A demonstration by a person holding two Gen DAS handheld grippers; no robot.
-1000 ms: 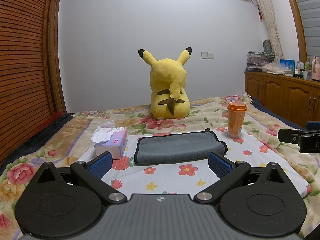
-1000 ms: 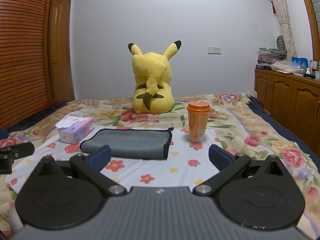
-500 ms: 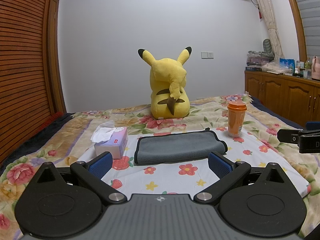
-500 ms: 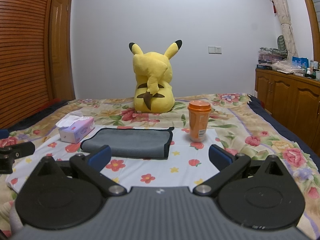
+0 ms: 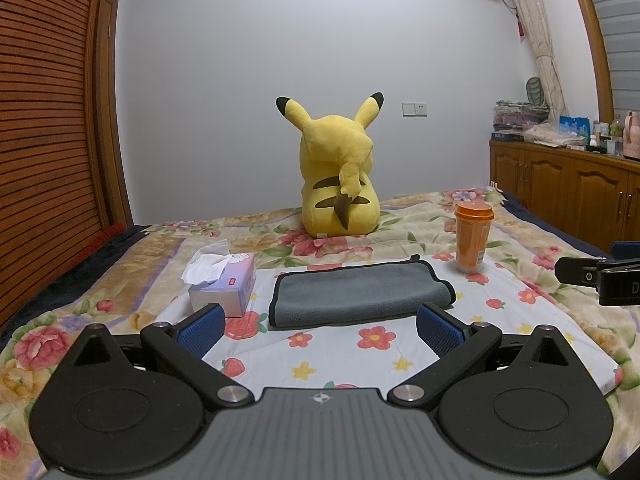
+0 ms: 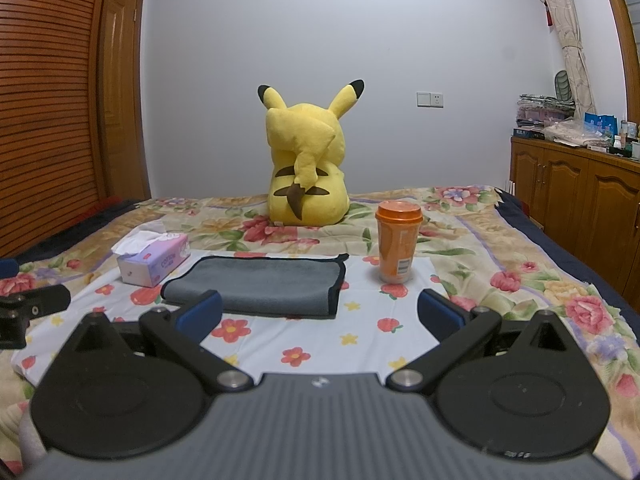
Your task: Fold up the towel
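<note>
A floral bed [image 5: 400, 360] beside wooden cabinets [image 6: 576, 192] carries the grey towel [image 5: 356, 294]; the tissue box [image 6: 154, 262] reads "COTTON". The left tool [image 5: 318, 330] and the right tool [image 6: 320, 312] both gape wide, holding nothing.

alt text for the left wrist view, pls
A grey towel lies folded on a floral sheet, just beyond the open left tool, which holds nothing. A tissue box sits left of the towel, an orange cup to its right, a yellow plush toy behind, and the right tool shows at the right edge.
</note>
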